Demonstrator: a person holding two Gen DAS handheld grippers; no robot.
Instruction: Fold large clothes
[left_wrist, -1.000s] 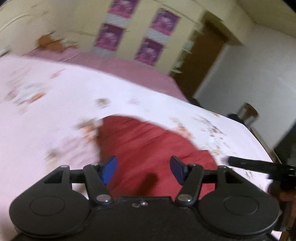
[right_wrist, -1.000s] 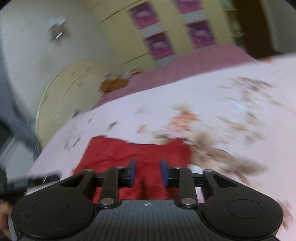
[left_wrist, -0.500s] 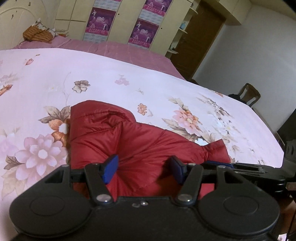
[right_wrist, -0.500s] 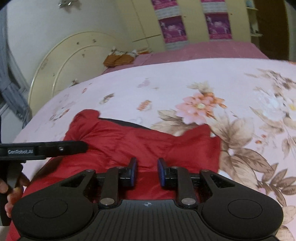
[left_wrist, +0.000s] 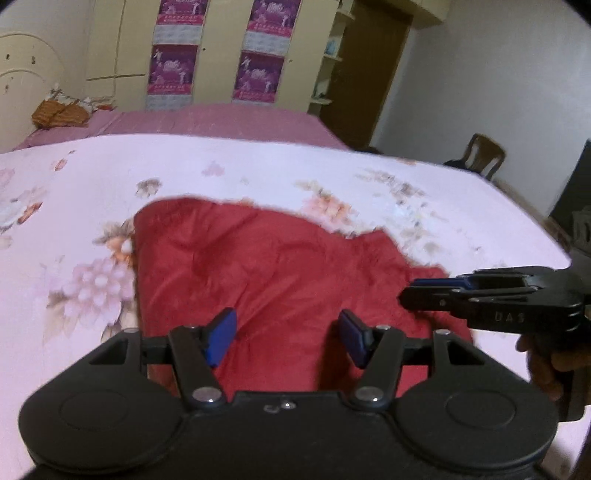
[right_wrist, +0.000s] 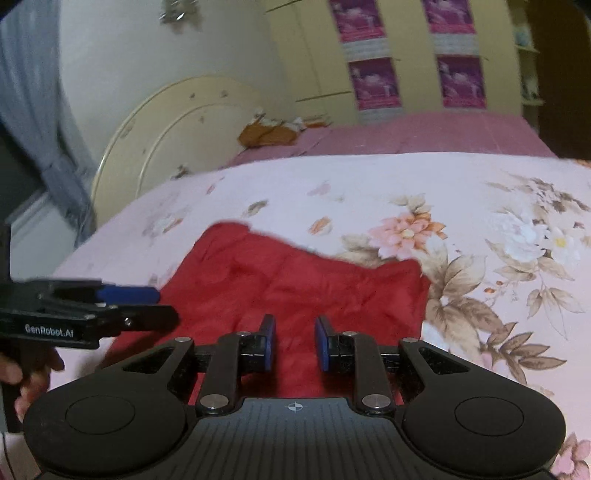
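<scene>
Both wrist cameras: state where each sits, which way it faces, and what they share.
Left wrist: on the left gripper, facing forward over the red jacket on the floral bedspread; right gripper and a hand enter at right.
Right wrist: on the right gripper, same heading; left gripper at left.
Shared: jacket, bedspread, wardrobe posters.

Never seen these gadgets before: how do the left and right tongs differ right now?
The left tongs gape wide; the right tongs show a narrower gap. The left ones hang over the red jacket near its middle, the right ones nearer its right edge. Both are black with blue pads and hold nothing.
</scene>
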